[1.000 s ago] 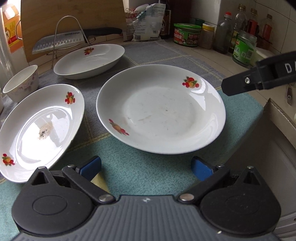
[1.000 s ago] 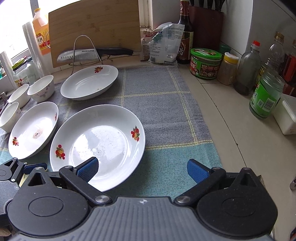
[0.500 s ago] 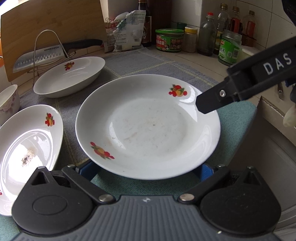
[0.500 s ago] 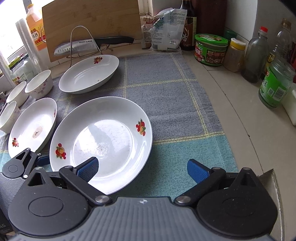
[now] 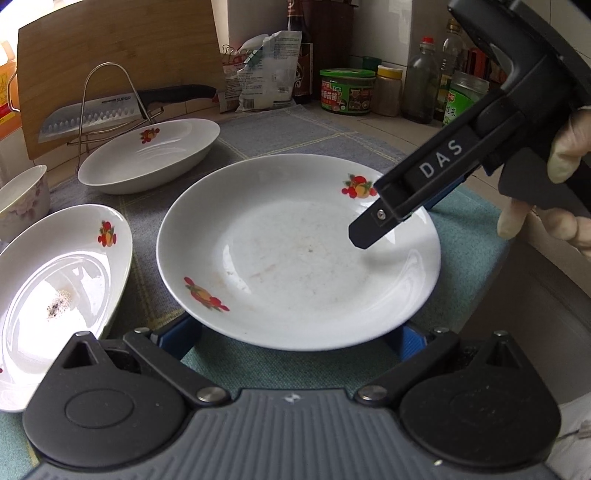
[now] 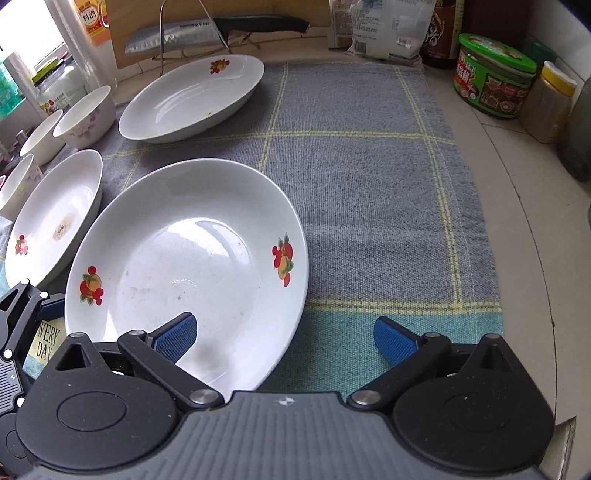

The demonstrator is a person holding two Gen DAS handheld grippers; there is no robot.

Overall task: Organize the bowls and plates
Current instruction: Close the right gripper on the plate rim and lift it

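The large plate (image 5: 299, 254) fills the centre of the left wrist view, resting on the checked cloth (image 6: 369, 177) that covers the table (image 6: 532, 229). Its near rim lies over the blue pads of the left gripper (image 5: 291, 338), whose jaws are spread wide, one pad at each side of that rim. The right gripper (image 6: 284, 338) is also spread wide: in its own view the left pad hangs over the plate's near inner surface and the right pad over bare cloth beyond the rim. In the left wrist view one of its black fingers reaches in from the upper right, above the plate's right side.

At lower left the second plate (image 5: 55, 291) lies just beside the large one, with a dark speck of residue in its well. The deep oval dish (image 6: 192, 99) sits toward the upper left, apart from both. Three small bowls (image 6: 86, 116) cluster at the left edge of the right wrist view; what they hold is not visible.

The right half of the cloth is open as far as the jars (image 6: 493, 75) at upper right. A knife (image 6: 218, 31) rests on a wire rack behind the dish. The large plate's surface shows faint smears.
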